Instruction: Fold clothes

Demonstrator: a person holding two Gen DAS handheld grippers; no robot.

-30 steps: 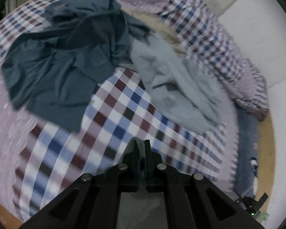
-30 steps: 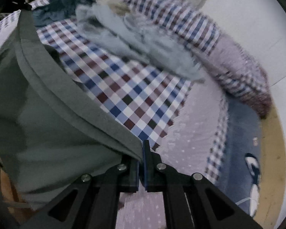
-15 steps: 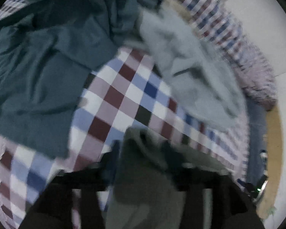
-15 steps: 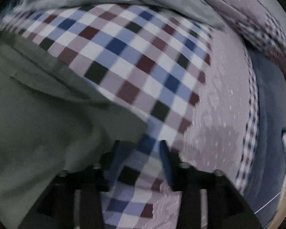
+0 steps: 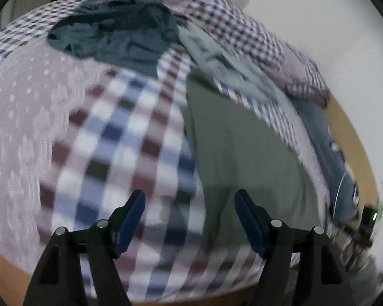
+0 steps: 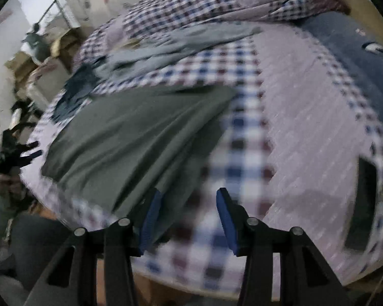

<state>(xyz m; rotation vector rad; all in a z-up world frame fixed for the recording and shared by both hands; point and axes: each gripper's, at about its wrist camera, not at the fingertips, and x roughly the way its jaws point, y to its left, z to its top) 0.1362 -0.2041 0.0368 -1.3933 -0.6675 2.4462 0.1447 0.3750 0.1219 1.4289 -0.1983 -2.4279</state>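
An olive-green garment (image 5: 242,148) (image 6: 130,140) lies spread on the checked bedspread (image 5: 120,140) (image 6: 245,158). My left gripper (image 5: 189,204) hovers over its near left edge, jaws still opening, pads clear of the cloth. In the right wrist view my right gripper (image 6: 189,201) is open above the garment's near right corner; its left pad (image 6: 150,216) is over the cloth without pinching it. A dark teal garment (image 5: 120,33) (image 6: 74,91) and a light grey one (image 5: 217,58) (image 6: 171,46) lie crumpled farther back.
A rolled checked quilt (image 5: 255,33) (image 6: 217,2) runs along the bed's far side. A dark blue mat (image 5: 329,153) (image 6: 349,56) lies at the bed's edge. A dark flat object (image 6: 362,204) rests at the right. Furniture clutter (image 6: 25,63) stands at the left.
Both grippers, shut a second ago, the right on the olive garment, have opened and let it go. The garment now lies flat on the bed, and both hands have swung across and lower.
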